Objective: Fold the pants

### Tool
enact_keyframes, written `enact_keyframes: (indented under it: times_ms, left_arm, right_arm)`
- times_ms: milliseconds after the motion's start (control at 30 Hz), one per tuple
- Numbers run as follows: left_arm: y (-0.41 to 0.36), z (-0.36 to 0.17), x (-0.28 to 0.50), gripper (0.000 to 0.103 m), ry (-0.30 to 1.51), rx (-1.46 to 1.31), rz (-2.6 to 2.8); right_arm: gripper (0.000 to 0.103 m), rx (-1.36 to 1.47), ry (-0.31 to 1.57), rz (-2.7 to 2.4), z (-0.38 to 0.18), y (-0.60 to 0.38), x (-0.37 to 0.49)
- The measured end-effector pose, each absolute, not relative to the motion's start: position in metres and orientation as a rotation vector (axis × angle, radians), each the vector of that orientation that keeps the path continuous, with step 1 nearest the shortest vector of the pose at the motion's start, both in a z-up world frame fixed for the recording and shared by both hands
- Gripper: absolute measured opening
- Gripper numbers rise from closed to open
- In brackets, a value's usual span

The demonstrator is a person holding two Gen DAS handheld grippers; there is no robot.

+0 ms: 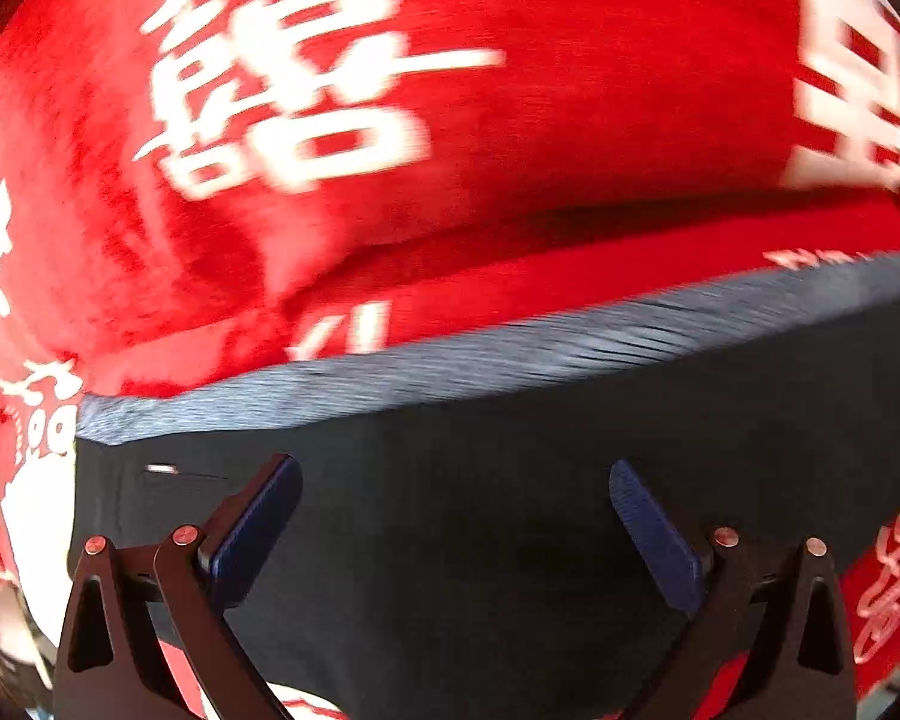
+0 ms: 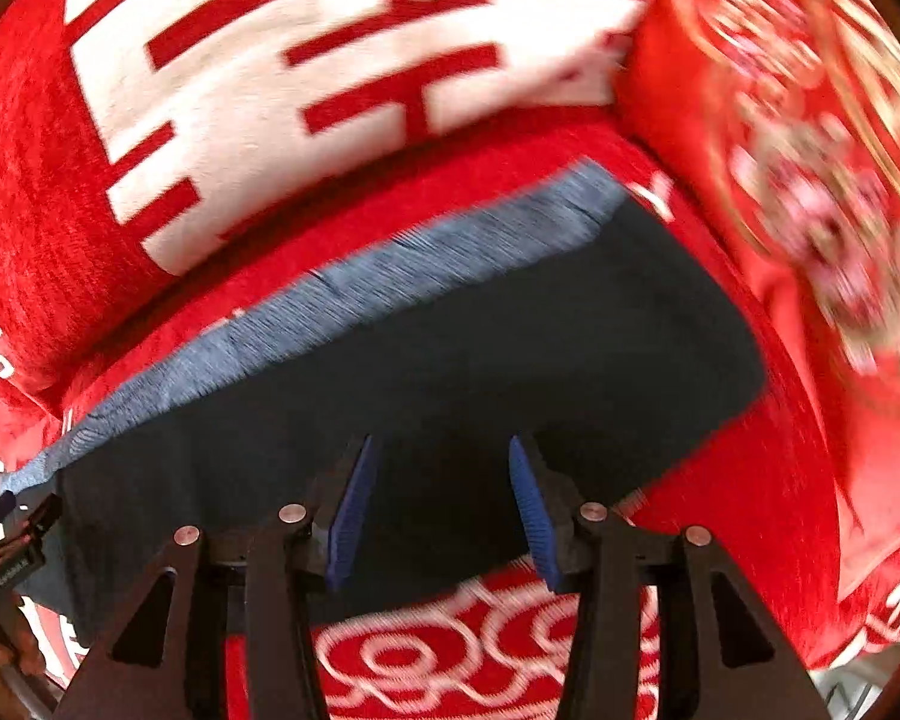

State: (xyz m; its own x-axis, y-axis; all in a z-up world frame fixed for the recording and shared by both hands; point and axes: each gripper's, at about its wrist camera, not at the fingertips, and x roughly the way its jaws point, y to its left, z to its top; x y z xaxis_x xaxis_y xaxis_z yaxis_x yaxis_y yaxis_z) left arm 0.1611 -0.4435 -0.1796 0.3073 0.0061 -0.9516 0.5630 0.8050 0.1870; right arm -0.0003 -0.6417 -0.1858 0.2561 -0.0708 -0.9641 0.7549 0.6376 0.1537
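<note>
Open left gripper (image 1: 456,516) above dark pants (image 1: 510,450)

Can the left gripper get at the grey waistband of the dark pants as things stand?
Probably yes: the left gripper is open above the dark pants, and nothing lies between it and the grey waistband.

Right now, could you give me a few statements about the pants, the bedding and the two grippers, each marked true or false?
1. The pants are dark navy with a lighter blue-grey waistband. True.
2. The pants lie on a plain green sheet. False: they lie on a red blanket with white characters.
3. The left gripper has its jaws wide apart with nothing between the pads. True.
4. The right gripper is clamped on the waistband. False: its pads stand apart above the dark cloth, gripping nothing.
</note>
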Motion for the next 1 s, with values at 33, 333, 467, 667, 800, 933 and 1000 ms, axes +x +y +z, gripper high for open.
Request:
enact_keyframes:
  times_ms: [33, 333, 467, 667, 800, 933, 1000]
  left_arm:
    - [-0.453, -0.179, 0.153, 0.103, 1.223, 0.552, -0.413]
    - [-0.535, -0.178, 0.095, 0.103, 1.237, 0.580, -0.530]
    - [-0.558, -0.181, 0.085, 0.103, 1.253, 0.582, -0.532]
    - [-0.578, -0.193, 0.074, 0.103, 1.293, 0.607, -0.500]
    - [-0.582, -0.199, 0.067, 0.103, 1.303, 0.626, -0.467]
    - [-0.585, -0.200, 0.065, 0.103, 1.308, 0.627, -0.448]
    - [-0.585, -0.202, 0.065, 0.103, 1.308, 0.629, -0.444]
  right_arm:
    - [0.050, 0.714, 1.184, -0.627, -0.181, -0.645, -0.007]
    - [0.051, 0.848, 1.143, -0.608, -0.181, -0.657, -0.055]
    - [0.051, 0.958, 1.115, -0.594, -0.191, -0.664, -0.069]
    - [0.051, 0.983, 1.111, -0.591, -0.197, -0.667, -0.076]
    - [0.052, 0.958, 1.122, -0.583, -0.195, -0.666, -0.076]
    - [0.052, 0.902, 1.099, -0.581, -0.180, -0.670, -0.069]
    - [0.052, 0.863, 1.078, -0.572, -0.172, -0.677, -0.055]
